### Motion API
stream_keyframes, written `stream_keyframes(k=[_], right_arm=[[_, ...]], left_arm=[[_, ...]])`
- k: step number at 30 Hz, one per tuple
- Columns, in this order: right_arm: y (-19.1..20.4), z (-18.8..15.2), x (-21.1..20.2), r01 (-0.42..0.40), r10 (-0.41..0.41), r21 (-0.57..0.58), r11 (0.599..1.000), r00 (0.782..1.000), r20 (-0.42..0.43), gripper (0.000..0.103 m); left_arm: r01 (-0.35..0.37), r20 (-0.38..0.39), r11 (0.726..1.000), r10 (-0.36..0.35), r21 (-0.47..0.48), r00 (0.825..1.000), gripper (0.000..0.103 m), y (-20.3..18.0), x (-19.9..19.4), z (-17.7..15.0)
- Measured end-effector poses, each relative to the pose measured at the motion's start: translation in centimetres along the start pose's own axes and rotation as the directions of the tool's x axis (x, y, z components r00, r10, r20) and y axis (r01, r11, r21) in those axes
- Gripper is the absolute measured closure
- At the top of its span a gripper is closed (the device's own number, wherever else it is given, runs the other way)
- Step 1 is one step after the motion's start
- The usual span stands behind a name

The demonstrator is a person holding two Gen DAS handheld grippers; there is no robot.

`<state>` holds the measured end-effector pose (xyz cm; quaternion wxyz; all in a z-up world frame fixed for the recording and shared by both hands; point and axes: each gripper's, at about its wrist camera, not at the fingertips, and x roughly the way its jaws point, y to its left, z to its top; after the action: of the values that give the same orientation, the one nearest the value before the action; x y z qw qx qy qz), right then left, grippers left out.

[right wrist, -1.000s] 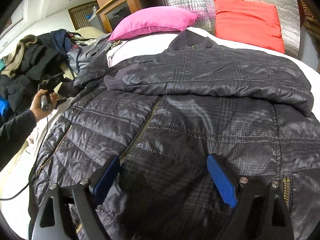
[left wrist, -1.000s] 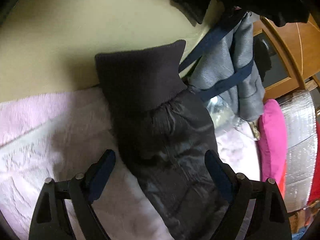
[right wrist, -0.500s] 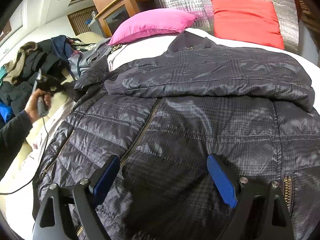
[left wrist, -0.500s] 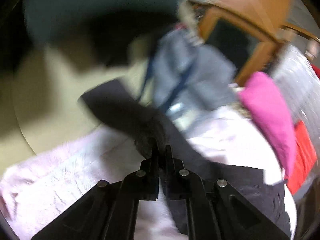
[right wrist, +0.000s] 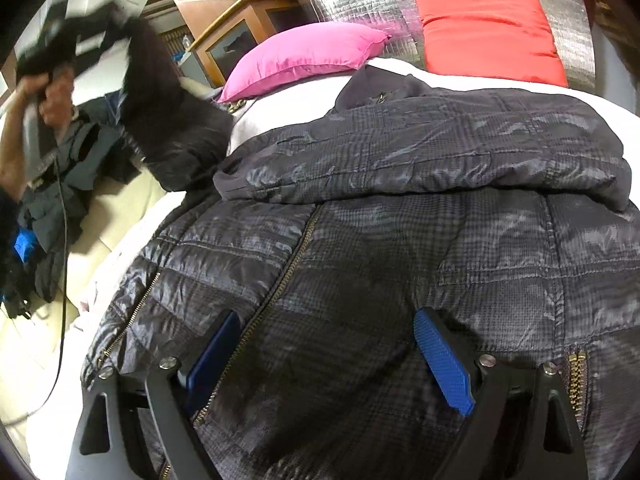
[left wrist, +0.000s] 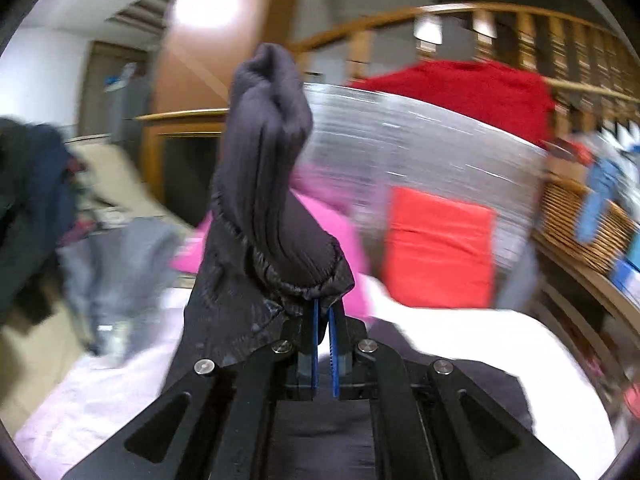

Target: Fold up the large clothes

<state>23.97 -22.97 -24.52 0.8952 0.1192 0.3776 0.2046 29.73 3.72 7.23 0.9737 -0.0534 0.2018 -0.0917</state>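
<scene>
On the far left of the right wrist view, my left hand [right wrist: 48,92] has the left tool [left wrist: 323,320] lifted above the bed edge. Its pads are clamped on the sleeve [left wrist: 276,184] just behind the knit cuff [left wrist: 268,92], which stands up in front of the camera. My judgement: this is the sleeve fold, with the left sleeve up and ready to go across the body.

The jacket [right wrist: 360,240] lies front up on the bed [right wrist: 288,96], zipper [right wrist: 280,276] running from near left toward the middle, collar far, the other sleeve already laid across the chest. The next move calls for carrying the held sleeve rightward over the chest and laying it flat, without dragging the whole jacket along.

To the right, my right tool [right wrist: 324,356] hovers low over the near hem, jaws wide with nothing between them. I cannot tell if it touches the fabric. It could steady the hem.

Around: a heap of clothes [right wrist: 48,184] at left beside the bed, a pink pillow [right wrist: 304,56] and a red pillow [right wrist: 488,32] at the far end. A cable [right wrist: 62,280] hangs from my left hand and could snag.
</scene>
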Motion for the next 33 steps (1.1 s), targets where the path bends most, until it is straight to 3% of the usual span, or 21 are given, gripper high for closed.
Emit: stream_keyframes(k=[3, 6, 7, 8, 10, 11, 13, 16, 19, 21, 24, 26, 29, 33], right_arm=[[-0.1, 0.1, -0.1, -0.010, 0.010, 0.009, 1.000, 1.000, 0.003, 0.012], [0.0, 0.1, 0.0, -0.014, 0.014, 0.013, 1.000, 1.000, 0.002, 0.012], [-0.1, 0.1, 0.0, -0.018, 0.018, 0.016, 1.000, 1.000, 0.003, 0.012], [-0.2, 0.1, -0.1, -0.022, 0.022, 0.020, 1.000, 1.000, 0.004, 0.012], [-0.4, 0.2, -0.2, -0.032, 0.032, 0.029, 0.999, 0.999, 0.008, 0.012], [-0.5, 0.1, -0.2, -0.038, 0.037, 0.034, 0.999, 0.999, 0.010, 0.012], [-0.7, 0.1, -0.3, -0.051, 0.050, 0.046, 0.998, 0.999, 0.015, 0.012], [-0.7, 0.2, -0.3, -0.051, 0.050, 0.048, 0.998, 0.999, 0.013, 0.012], [-0.7, 0.4, -0.3, -0.051, 0.051, 0.055, 0.997, 0.999, 0.003, 0.012], [-0.8, 0.7, -0.5, -0.057, 0.058, 0.071, 0.996, 0.998, -0.013, 0.012], [-1.7, 2.1, -2.1, -0.108, 0.111, 0.159, 0.981, 0.994, -0.011, 0.012], [-2.9, 4.0, -4.2, -0.147, 0.136, 0.243, 0.959, 0.989, 0.062, 0.012], [-6.0, 6.7, -5.2, -0.206, 0.163, 0.406, 0.890, 0.977, 0.138, 0.012], [-10.0, 9.5, -4.2, -0.162, 0.095, 0.552, 0.818, 0.984, 0.148, 0.012]], left_arm=[[0.093, -0.103, 0.996, -0.093, -0.002, 0.990, 0.098, -5.3, 2.1, -2.4], [0.148, -0.286, 0.989, -0.146, -0.013, 0.947, 0.095, -9.2, 5.0, -6.9], [0.157, -0.326, 0.988, -0.154, -0.017, 0.933, 0.089, -9.7, 6.1, -8.0], [0.167, -0.395, 0.985, -0.167, -0.034, 0.904, 0.082, -10.2, 7.4, -9.5], [0.157, -0.486, 0.982, -0.189, -0.107, 0.853, 0.046, -9.7, 8.9, -11.3], [0.150, -0.497, 0.979, -0.201, -0.141, 0.844, 0.046, -9.2, 9.2, -11.7], [0.121, -0.486, 0.972, -0.207, -0.202, 0.849, 0.045, -7.7, 8.3, -12.2], [0.084, -0.431, 0.961, -0.195, -0.264, 0.881, 0.037, -4.3, 5.3, -12.2], [0.015, -0.382, 0.953, -0.136, -0.301, 0.914, 0.034, -0.4, 4.6, -11.7], [-0.047, -0.375, 0.948, -0.079, -0.315, 0.924, 0.034, 2.5, 3.4, -12.7], [-0.123, -0.366, 0.933, -0.010, -0.338, 0.931, 0.034, 6.1, 1.9, -15.3], [-0.162, -0.370, 0.921, 0.020, -0.355, 0.929, 0.034, 7.6, 1.1, -16.3], [-0.184, -0.395, 0.906, 0.020, -0.381, 0.918, 0.034, 8.7, 1.5, -18.6], [-0.177, -0.385, 0.889, 0.001, -0.423, 0.923, 0.034, 9.9, 0.9, -20.0]])
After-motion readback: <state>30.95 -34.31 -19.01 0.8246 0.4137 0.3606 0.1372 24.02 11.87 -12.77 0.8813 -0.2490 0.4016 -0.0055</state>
